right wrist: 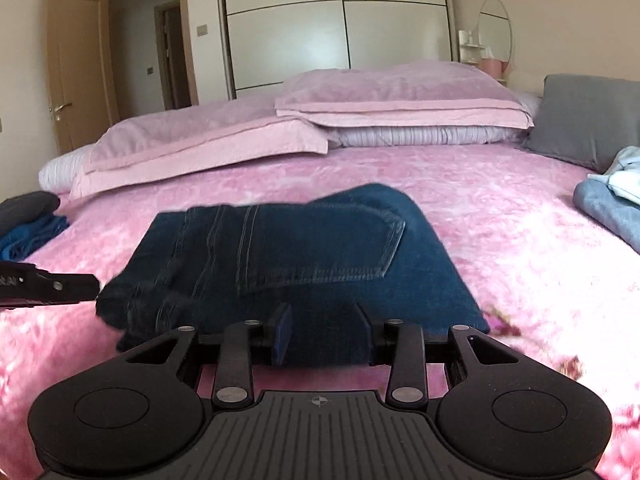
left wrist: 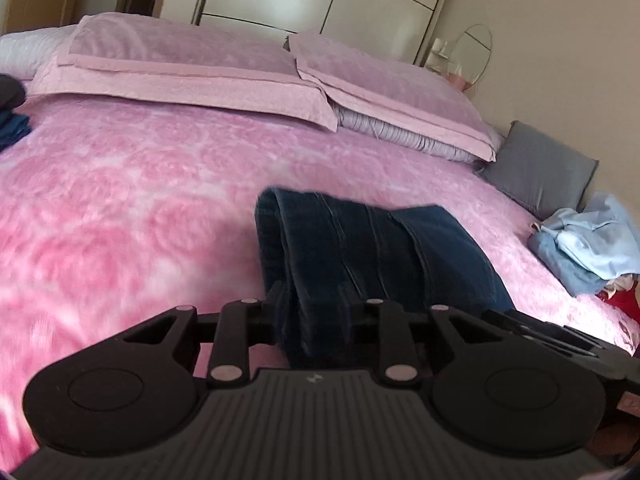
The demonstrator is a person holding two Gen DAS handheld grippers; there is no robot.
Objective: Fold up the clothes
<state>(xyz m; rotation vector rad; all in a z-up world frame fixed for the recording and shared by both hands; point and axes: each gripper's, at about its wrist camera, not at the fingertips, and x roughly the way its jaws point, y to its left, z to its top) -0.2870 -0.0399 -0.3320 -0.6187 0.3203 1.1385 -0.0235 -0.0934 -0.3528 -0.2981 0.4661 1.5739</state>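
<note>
The folded dark-blue denim jeans (right wrist: pixel 288 252) lie crosswise on the pink bed (right wrist: pixel 500 220). The left claw (left wrist: pixel 310 300) grips their end; the right claw (right wrist: pixel 324 330) straddles their near edge, parted.

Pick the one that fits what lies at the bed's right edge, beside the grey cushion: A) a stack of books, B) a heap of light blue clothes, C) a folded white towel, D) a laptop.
B: a crumpled heap of light blue clothes lies on the pink bedspread just in front of the grey cushion.

Matte black tongs (right wrist: pixel 325 330), silver pivot screws, ribbed grey housing
</note>
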